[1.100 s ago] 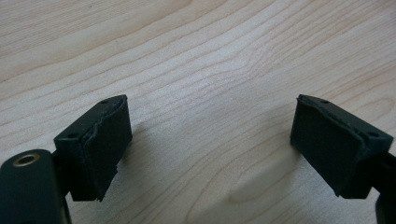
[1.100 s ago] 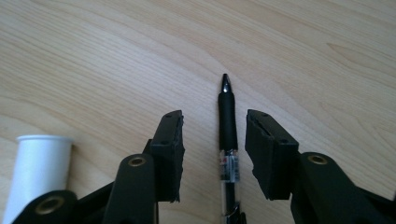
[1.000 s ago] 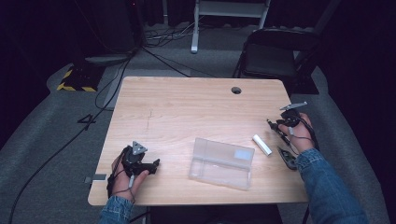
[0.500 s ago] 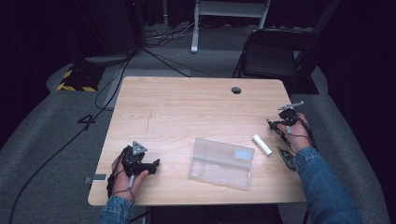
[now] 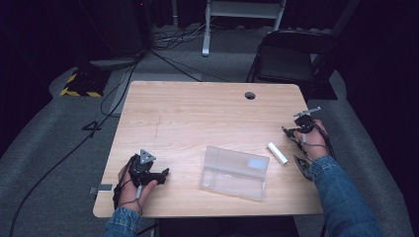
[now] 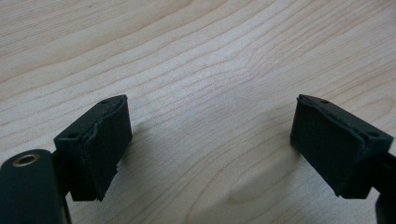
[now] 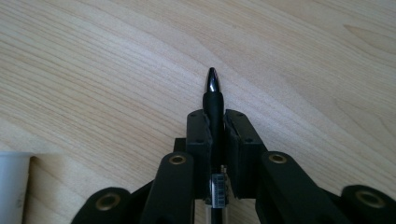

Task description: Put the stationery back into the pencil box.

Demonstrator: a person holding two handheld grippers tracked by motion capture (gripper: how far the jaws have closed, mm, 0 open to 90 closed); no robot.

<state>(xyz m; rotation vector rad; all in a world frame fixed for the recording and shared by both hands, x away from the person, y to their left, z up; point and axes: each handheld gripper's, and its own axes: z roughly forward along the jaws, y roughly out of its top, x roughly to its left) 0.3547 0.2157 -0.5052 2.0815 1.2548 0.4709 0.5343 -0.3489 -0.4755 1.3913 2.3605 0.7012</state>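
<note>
From the high view we saw a pale wooden table with a clear plastic case lying flat near its front edge; we take that case as our landmark. A white cylinder, perhaps a cap, lay just beside the case's far right corner, not touching it. The left gripper rested on the tabletop well to the left of the case, held in the person's left hand. The right gripper sat well to the right of the case and beyond the cylinder, near the table's right edge, in the right hand, whose denim sleeve ran back past the table's front edge. A round cable hole lay far behind the case, and a dark folding chair stood beyond the table.

In the left gripper view we found its jaws standing wide apart with nothing between them, only bare wood grain beneath.

In the right gripper view we saw the jaws closed tight on a black pen, which ran along between them, its shiny metal tip poking out ahead over the wood. A barcode label showed on the pen's clear barrel nearer the camera. The white cylinder's end appeared at the lower left edge.
</note>
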